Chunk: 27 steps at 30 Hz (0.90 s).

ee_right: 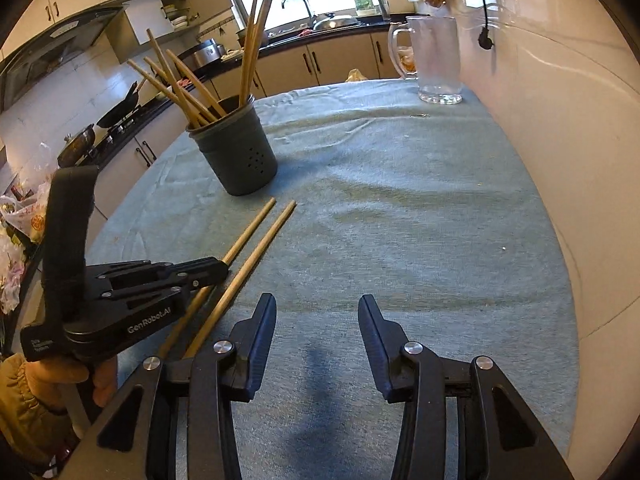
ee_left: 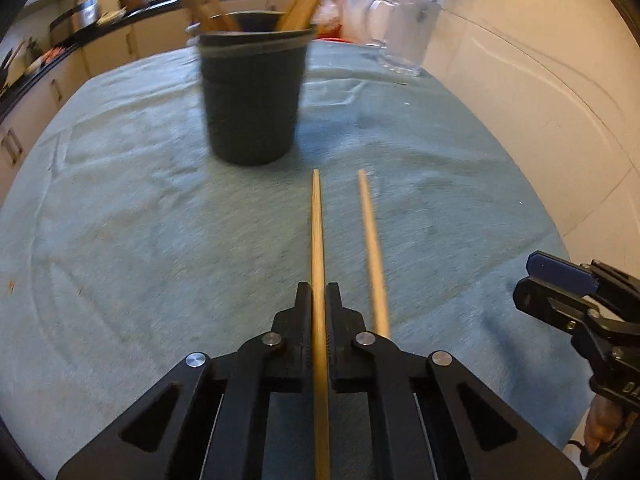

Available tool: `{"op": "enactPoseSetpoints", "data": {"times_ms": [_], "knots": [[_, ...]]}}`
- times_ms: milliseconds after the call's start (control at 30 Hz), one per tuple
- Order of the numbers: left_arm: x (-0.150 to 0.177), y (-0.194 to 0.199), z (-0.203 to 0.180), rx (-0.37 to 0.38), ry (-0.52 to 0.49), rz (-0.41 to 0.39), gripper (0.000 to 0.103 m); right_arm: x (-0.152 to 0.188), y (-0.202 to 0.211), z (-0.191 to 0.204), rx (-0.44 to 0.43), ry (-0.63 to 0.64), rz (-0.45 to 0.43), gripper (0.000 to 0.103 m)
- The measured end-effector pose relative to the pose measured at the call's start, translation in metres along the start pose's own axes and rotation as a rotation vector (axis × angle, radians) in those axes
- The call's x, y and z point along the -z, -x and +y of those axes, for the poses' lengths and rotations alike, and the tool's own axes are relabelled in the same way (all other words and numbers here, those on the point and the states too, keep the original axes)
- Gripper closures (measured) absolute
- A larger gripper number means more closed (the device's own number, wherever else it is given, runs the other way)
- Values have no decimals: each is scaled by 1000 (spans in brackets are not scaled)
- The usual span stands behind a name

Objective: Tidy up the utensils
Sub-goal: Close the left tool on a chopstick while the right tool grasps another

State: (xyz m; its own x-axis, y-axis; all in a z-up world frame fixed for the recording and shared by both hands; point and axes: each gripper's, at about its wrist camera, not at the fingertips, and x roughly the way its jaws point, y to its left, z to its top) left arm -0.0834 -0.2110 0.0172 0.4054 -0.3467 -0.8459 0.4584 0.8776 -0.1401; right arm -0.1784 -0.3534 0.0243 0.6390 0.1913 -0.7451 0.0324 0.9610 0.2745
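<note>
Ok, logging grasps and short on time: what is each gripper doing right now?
Left gripper: shut on one chopstick; the second chopstick lies free beside it.
Right gripper: open, holding nothing.

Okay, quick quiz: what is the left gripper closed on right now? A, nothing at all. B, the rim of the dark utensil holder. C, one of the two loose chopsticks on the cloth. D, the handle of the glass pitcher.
C: the left gripper is shut on one chopstick, while the second chopstick lies free beside it on the cloth, short of the utensil holder.
</note>
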Motion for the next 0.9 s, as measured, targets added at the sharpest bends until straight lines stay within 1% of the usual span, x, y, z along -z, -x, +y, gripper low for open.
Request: {"op": "enactPoseSetpoints", "data": {"times_ms": [100, 200, 300, 367, 433, 467, 500, 533, 567, 600, 700, 767, 867, 900], "knots": [[13, 11, 23, 2, 66, 15, 97, -4, -10, 11, -15, 16, 20, 57], [29, 24, 44, 28, 135, 24, 97, -9, -24, 25, -36, 27, 49, 57], [39, 29, 57, 60, 188, 23, 97, -16, -47, 42, -50, 31, 93, 57], [42, 29, 58, 73, 205, 11, 96, -18, -60, 55, -43, 40, 116, 57], [44, 31, 59, 70, 214, 3, 96, -19, -72, 69, -2, 70, 136, 57], [45, 31, 58, 68, 216, 0, 96, -18, -76, 73, 18, 84, 142, 60], [47, 33, 59, 66, 216, -3, 96, -17, -78, 79, 55, 109, 138, 69], [49, 33, 59, 65, 213, -5, 96, -16, -80, 84, 97, 138, 138, 75], [51, 34, 58, 66, 211, -5, 96, -17, -80, 86, 127, 157, 139, 86], [52, 36, 57, 69, 209, -3, 96, -16, -79, 87, 142, 167, 145, 88], [60, 42, 57, 82, 215, 14, 97, -11, -72, 82, 137, 169, 177, 91], [64, 46, 57, 92, 208, 31, 97, -4, -64, 78, 150, 191, 194, 92], [67, 58, 55, 147, 188, 36, 96, 10, -48, 70, 150, 227, 214, 91], [64, 60, 53, 155, 179, 29, 96, 14, -43, 68, 142, 234, 207, 86]]}}
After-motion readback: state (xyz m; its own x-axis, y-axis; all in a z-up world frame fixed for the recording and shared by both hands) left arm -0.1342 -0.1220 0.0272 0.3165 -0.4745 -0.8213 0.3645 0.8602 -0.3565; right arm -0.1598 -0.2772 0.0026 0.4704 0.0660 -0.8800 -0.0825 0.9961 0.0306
